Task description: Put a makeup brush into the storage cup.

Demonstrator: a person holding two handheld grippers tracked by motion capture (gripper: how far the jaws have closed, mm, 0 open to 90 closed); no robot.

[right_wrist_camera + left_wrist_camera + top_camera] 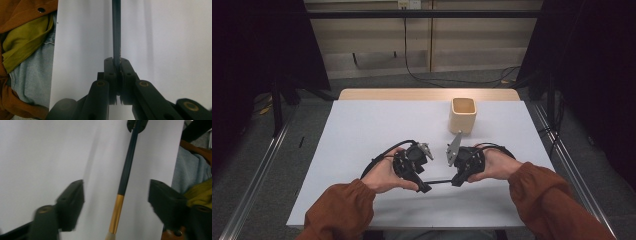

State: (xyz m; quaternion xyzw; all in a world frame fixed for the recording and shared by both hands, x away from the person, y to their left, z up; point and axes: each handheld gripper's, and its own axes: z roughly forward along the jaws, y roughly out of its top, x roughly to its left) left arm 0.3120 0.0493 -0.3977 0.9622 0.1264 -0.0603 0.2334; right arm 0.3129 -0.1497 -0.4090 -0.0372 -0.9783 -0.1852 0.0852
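Where the high view gave merely a thin dark line between the two grippers at lower centre, the left gripper view resolved it as a brush with dark handle, gold ferrule and pale bristles at the bottom edge. The left gripper stood with jaws wide apart astride the brush, not touching. The right gripper was clamped on the handle's end. Both hands rested low on the white table, jaws pointed inward; a beige cup stood upper right of centre.
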